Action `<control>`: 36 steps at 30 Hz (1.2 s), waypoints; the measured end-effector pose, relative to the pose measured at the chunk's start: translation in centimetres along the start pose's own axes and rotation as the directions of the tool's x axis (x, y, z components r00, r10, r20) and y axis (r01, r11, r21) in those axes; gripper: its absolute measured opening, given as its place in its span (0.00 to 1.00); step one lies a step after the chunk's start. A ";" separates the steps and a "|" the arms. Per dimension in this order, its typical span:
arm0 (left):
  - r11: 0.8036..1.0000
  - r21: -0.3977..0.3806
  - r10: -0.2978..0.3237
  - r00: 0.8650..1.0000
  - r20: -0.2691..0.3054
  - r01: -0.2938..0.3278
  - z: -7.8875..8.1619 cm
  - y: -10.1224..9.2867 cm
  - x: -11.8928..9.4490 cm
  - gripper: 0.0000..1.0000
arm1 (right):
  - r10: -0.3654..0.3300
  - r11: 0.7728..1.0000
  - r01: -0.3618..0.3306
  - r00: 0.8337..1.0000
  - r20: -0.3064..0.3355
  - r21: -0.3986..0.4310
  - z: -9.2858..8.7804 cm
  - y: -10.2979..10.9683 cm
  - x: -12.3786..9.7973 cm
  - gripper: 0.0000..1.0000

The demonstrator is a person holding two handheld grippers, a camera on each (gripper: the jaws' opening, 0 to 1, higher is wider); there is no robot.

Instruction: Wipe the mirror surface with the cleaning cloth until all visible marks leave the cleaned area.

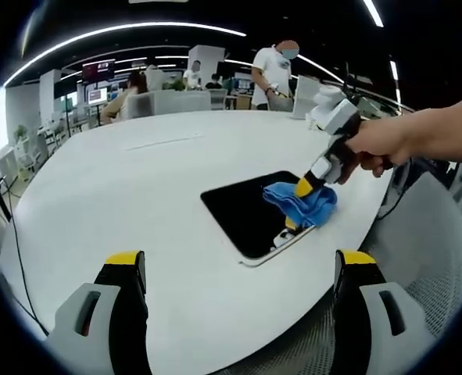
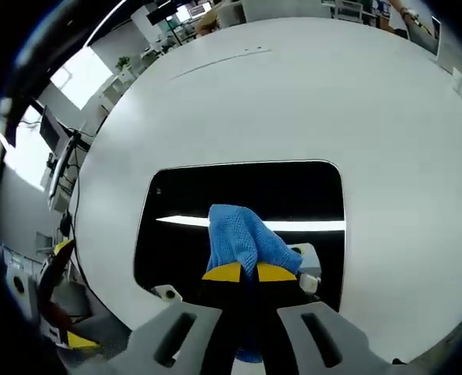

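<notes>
Mirror (image 1: 246, 211) shared (right view nearer)

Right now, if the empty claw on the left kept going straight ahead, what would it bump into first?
Probably nothing soon. The left claw is open and points across the bare white table. The mirror, with the blue cloth on it, sits slightly right of centre ahead, so it might clip that, but depth is hard to judge.
</notes>
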State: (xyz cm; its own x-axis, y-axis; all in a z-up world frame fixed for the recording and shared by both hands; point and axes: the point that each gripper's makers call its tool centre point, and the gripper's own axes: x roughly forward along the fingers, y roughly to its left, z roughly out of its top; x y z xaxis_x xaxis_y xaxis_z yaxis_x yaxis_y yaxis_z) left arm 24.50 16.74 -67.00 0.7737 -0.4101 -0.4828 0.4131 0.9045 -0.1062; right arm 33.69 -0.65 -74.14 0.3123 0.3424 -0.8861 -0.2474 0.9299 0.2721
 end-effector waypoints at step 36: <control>1.000 -0.012 0.024 1.000 0.005 -0.024 0.1 0.4 -0.1 0.99 | 0.042 0.999 -0.042 0.999 -0.006 -0.025 -3.3 0.3 -1.2 0.00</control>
State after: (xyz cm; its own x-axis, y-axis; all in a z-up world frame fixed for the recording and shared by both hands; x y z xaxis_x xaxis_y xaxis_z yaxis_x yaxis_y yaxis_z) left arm 24.65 17.10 -66.91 0.7858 -0.3889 -0.4809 0.3889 0.9153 -0.1048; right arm 30.20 -1.25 -74.28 0.2965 0.3803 -0.8761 -0.2835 0.9110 0.2996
